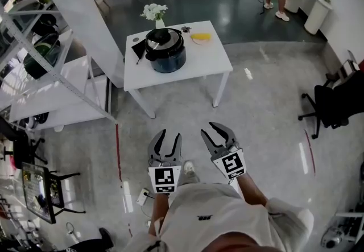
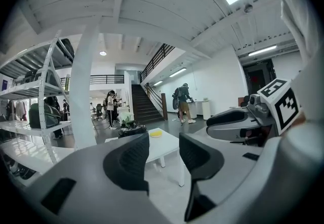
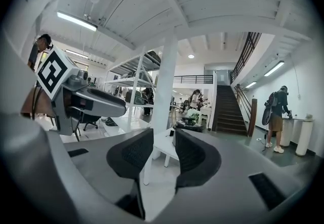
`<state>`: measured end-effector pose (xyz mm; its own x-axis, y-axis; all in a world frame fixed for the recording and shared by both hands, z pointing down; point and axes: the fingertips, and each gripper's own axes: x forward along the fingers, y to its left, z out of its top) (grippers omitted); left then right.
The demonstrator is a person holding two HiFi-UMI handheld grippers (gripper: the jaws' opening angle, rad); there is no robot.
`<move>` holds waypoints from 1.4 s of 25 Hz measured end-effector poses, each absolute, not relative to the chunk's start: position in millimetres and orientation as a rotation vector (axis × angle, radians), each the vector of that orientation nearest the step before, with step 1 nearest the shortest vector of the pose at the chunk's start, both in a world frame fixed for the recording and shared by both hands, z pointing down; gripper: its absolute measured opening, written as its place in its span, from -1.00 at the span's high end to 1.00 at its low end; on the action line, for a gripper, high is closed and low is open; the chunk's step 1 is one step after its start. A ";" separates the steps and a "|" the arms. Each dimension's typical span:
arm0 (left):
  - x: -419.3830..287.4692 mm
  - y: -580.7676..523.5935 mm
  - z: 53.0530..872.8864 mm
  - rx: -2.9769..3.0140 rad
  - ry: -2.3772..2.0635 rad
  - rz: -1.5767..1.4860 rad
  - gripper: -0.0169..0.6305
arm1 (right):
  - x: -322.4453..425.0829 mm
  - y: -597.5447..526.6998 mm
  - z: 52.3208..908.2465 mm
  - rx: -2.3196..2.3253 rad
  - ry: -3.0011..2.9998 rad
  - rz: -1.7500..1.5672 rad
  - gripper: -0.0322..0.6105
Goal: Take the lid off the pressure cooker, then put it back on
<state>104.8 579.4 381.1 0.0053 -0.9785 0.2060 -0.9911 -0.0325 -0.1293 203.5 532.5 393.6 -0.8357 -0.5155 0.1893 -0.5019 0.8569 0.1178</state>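
No word, number or brand name can be read anywhere in these views. The only printed signs are black-and-white square code patterns without letters. One is on the white cube (image 1: 164,179) of the left tongs (image 1: 170,134), another on the matching cube (image 1: 232,164) of the right tongs (image 1: 211,129). A small dark mark (image 1: 205,218) on the person's pale shirt (image 1: 187,211), nearest of all, is too small to read.
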 end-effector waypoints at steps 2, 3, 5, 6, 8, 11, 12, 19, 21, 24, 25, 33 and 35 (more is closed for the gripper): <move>92.8 566.7 382.1 2.191 -2.142 0.370 0.33 | 191.5 518.5 397.9 0.775 -2.826 -0.136 0.53; 86.4 560.5 382.3 2.191 -2.140 0.371 0.33 | 184.9 512.2 398.9 0.773 -2.827 -0.146 0.53; 73.1 548.1 381.9 2.194 -2.134 0.371 0.34 | 171.0 502.0 396.9 0.776 -2.814 -0.119 0.53; 66.9 542.3 381.6 2.196 -2.132 0.371 0.34 | 164.3 496.9 396.1 0.777 -2.810 -0.109 0.53; 55.1 530.9 381.7 2.202 -2.126 0.372 0.34 | 151.5 486.4 395.6 0.782 -2.803 -0.099 0.53; 37.0 513.2 384.3 2.210 -2.118 0.375 0.34 | 132.3 469.5 397.5 0.789 -2.799 -0.104 0.53; 31.1 507.9 385.1 2.212 -2.116 0.373 0.34 | 126.4 464.1 398.8 0.789 -2.800 -0.119 0.53; 1.3 477.5 386.3 2.253 -2.097 0.358 0.37 | 96.2 435.6 398.8 0.838 -2.785 -0.112 0.53; -3.2 468.6 387.9 2.259 -2.092 0.359 0.37 | 92.0 428.0 399.6 0.850 -2.782 -0.109 0.53; -6.3 456.1 390.7 2.268 -2.077 0.360 0.38 | 87.9 417.9 400.3 0.859 -2.769 -0.090 0.53; -6.9 452.3 391.9 2.269 -2.071 0.361 0.38 | 86.9 414.0 401.3 0.861 -2.768 -0.089 0.53; -17.2 419.9 395.1 2.252 -2.074 0.362 0.37 | 77.8 380.0 408.7 0.840 -2.765 -0.087 0.53; -21.1 409.5 396.5 2.240 -2.086 0.362 0.38 | 73.1 367.7 411.5 0.821 -2.781 -0.103 0.53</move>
<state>-21.1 409.5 396.5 0.0573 -0.9758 0.2112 -0.9898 -0.0831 -0.1155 73.1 367.7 411.5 -0.8135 -0.5432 0.2077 -0.5263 0.8396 0.1344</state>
